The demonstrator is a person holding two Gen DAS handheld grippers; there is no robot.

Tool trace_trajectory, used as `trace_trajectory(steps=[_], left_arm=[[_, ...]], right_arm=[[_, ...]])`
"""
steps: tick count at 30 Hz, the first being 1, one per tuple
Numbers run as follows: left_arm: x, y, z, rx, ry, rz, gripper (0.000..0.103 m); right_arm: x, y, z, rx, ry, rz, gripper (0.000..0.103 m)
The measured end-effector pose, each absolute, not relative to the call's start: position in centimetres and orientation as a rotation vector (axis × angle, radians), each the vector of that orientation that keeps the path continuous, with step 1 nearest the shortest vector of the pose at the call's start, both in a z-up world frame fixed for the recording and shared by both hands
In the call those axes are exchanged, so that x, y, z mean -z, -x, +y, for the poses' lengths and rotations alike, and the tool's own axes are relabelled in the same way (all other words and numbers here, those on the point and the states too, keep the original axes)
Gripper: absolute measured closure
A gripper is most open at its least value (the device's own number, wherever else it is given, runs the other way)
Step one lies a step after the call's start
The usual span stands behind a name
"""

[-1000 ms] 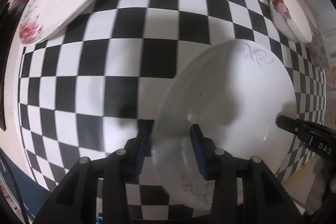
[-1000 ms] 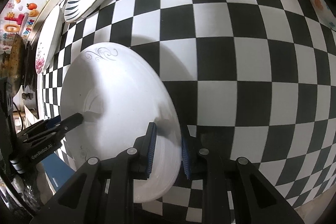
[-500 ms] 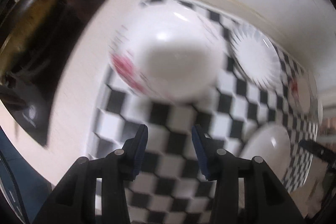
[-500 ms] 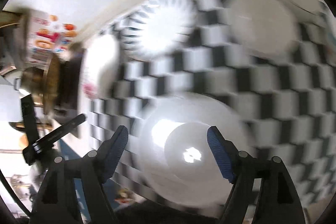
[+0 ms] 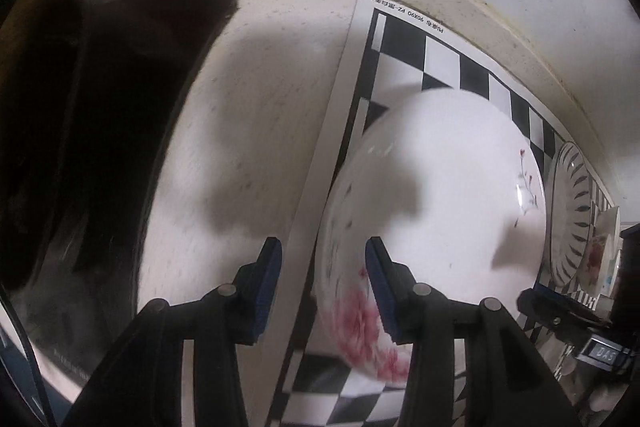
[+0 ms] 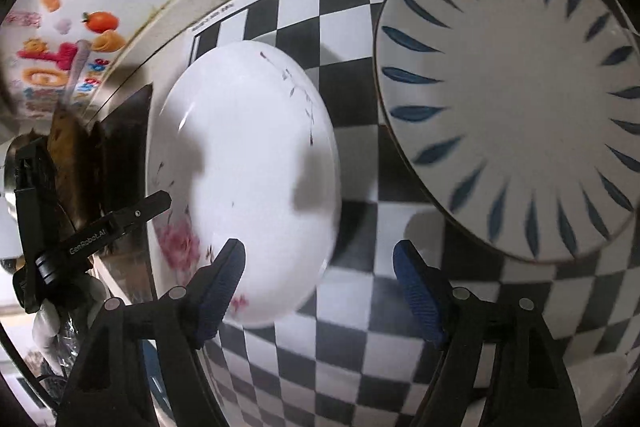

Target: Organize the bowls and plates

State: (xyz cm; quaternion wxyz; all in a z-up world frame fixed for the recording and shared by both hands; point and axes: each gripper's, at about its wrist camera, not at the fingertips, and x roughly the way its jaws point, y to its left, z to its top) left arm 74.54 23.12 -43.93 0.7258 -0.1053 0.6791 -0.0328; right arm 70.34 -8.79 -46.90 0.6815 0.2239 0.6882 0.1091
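A white plate with pink flowers (image 5: 440, 211) lies on the checkered mat (image 5: 440, 63) near its left edge. My left gripper (image 5: 322, 283) is open and straddles the plate's near-left rim, one finger outside it and one over it. In the right wrist view the same plate (image 6: 248, 163) lies left of centre. My right gripper (image 6: 320, 287) is wide open, its left finger over the plate's near rim. A white plate with blue leaf strokes (image 6: 516, 99) lies to the right on the mat (image 6: 352, 339). The left gripper (image 6: 120, 215) shows beside the flowered plate.
A black stove top (image 5: 100, 131) lies left of the mat on the pale counter (image 5: 248, 115). The wall runs behind. The blue-stroke plate (image 5: 568, 211) and a flowered bowl (image 5: 604, 247) sit far right. Stickers (image 6: 60, 63) are on the wall.
Both grippers let go of the plain white plate and opened. They swung left to the flowered plate near the mat's edge; the white plate is out of view.
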Motion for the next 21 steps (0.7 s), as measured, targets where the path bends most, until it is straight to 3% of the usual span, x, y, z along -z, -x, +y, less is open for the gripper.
trace_trajectory(steps=[4, 6, 7, 9, 11, 21], left_arm=[[45.0, -75.7, 22.5, 0.111, 0.198, 1.517, 0.062], [45.1, -76.1, 22.2, 0.121, 0.168, 1.509, 0.064], [45.2, -76.1, 22.0, 0.126, 0.157, 1.512, 0.062], [45.3, -76.2, 21.6, 0.15, 0.144, 1.501, 0.075], [45.3, -75.9, 20.9, 0.152, 0.106, 1.487, 0.074], [44.4, -72.5, 19.4, 0.152, 0.097, 1.434, 0.075]], right_arm=[[48.2, -71.1, -8.5, -0.233, -0.511, 1.548, 0.034], [48.2, -71.5, -8.3, -0.238, -0.51, 1.541, 0.05], [48.5, -71.6, -8.3, -0.237, -0.511, 1.548, 0.051], [48.7, -71.9, -8.1, -0.233, -0.495, 1.54, 0.079], [48.8, -71.9, -7.7, -0.208, -0.458, 1.542, 0.084], [48.3, -70.7, -7.7, -0.215, -0.444, 1.504, 0.084]])
